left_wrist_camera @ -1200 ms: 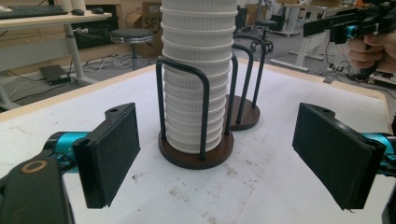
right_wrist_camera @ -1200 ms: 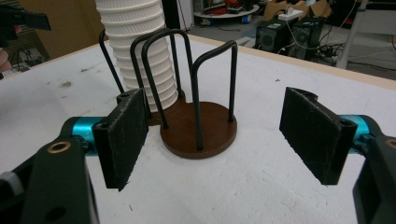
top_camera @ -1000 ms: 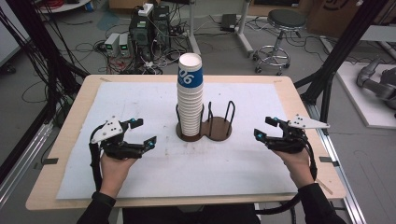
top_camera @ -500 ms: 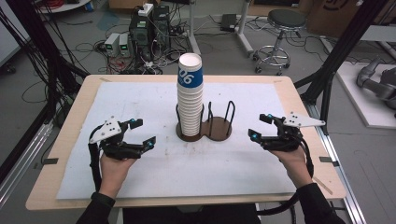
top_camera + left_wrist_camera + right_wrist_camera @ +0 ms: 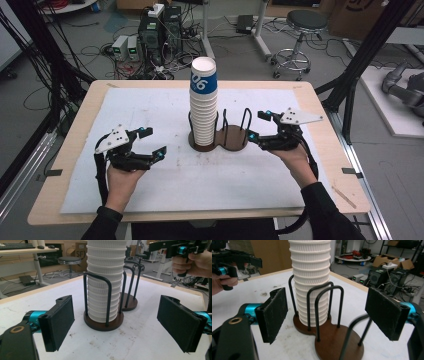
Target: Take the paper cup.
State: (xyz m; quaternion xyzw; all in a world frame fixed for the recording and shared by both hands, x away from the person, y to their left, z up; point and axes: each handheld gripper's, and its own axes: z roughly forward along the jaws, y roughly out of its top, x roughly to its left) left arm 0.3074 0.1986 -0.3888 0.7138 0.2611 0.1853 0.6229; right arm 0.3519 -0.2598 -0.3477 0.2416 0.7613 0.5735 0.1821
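A tall stack of ribbed white cups (image 5: 203,102), topped by 1 blue-banded cup, is being kept in the left ring of the brown holder (image 5: 223,137) mid-table, while the right gripper (image 5: 260,126), jaws just opened and empty, is being brought closer than before, the left gripper (image 5: 153,143) gaping idle.

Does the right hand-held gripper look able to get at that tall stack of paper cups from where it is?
Probably yes. The right hand-held gripper is open beside the holder, but the holder's wire loops stand before the cup stack; higher up looks free.

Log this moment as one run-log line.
left gripper: open, empty | right gripper: open, empty, beside cup holder | cup stack: in holder's left ring
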